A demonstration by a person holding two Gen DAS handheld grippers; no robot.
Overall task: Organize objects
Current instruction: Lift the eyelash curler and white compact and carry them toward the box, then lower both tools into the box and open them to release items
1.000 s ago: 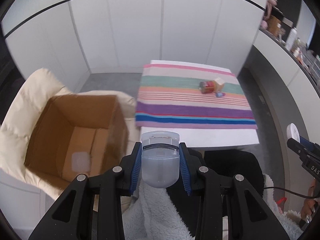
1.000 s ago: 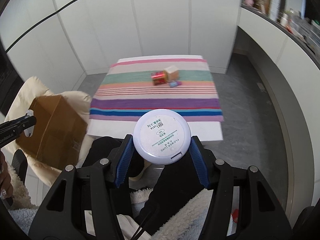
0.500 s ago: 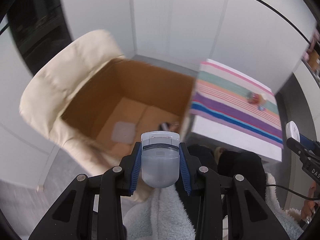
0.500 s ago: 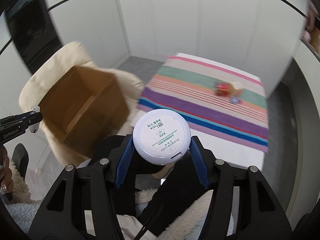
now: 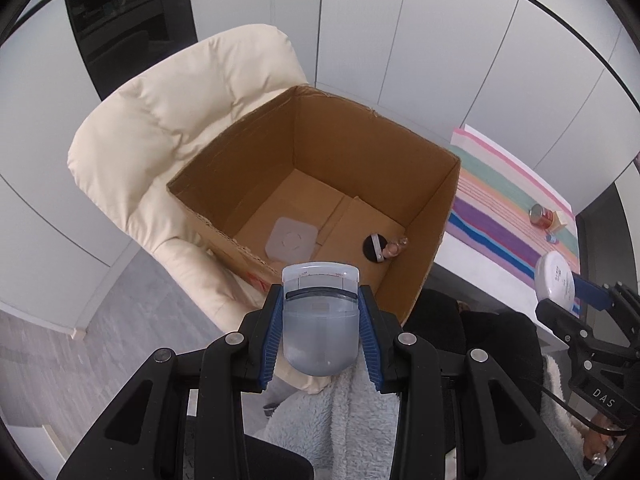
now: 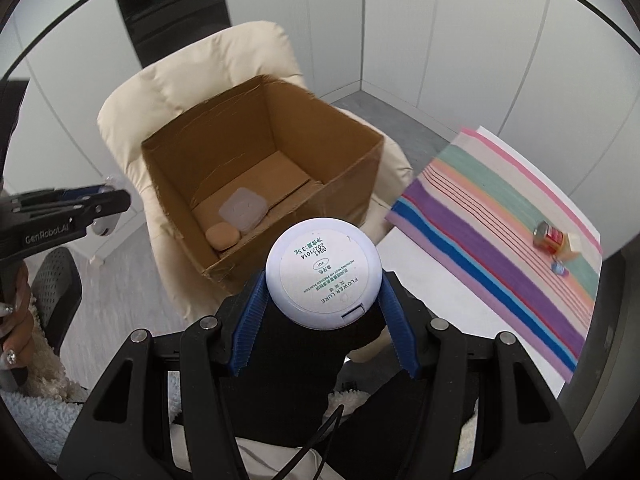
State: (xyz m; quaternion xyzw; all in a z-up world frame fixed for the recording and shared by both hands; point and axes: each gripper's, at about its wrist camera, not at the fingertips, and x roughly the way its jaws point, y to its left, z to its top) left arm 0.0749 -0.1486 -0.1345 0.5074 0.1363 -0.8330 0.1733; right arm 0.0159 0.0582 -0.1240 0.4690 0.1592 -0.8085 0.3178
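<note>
Carrying two cosmetics toward the open cardboard box on the cream padded chair is the step in hand. A translucent plastic eyelash curler is clamped in the left gripper, a smooth round white powder compact in the right gripper. Next, each must be brought over the corrugated rim and released.

We see a brown box on a cream chair, a rainbow-striped cloth, and blue-padded black tongs.
</note>
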